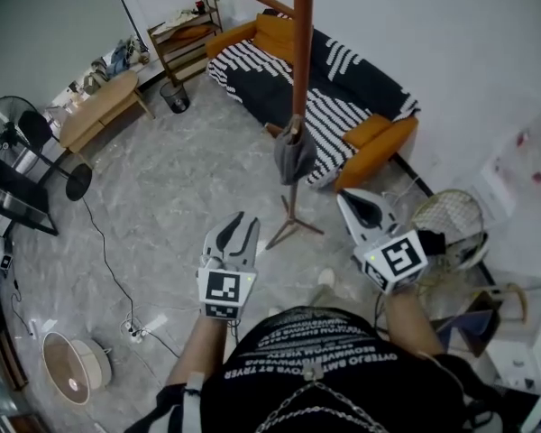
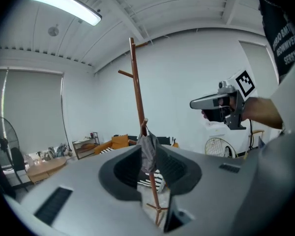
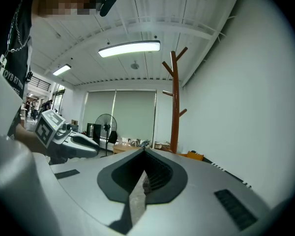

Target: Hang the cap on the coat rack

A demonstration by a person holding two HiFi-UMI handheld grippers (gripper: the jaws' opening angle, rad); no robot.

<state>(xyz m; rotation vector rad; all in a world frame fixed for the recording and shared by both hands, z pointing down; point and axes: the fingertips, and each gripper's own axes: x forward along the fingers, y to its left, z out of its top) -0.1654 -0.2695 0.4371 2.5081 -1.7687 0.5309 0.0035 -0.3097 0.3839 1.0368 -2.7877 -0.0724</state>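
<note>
Bright, even ceiling-strip light; fisheye warp w/ dark vignette at edges.

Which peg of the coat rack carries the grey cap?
The low peg; the cap hangs from it, while the higher pegs are bare.

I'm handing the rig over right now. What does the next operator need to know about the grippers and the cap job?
Left gripper: jaws apart, nothing between them, aimed at the rack.
Right gripper: jaws together, empty, held beside the left one.
Grey fabric cap: hangs from a low peg on the tall brown wooden coat rack, apart from both grippers.
Done: the cap appears hung.
Left: probably only to check that it sits securely on the peg, then draw both grippers away.
</note>
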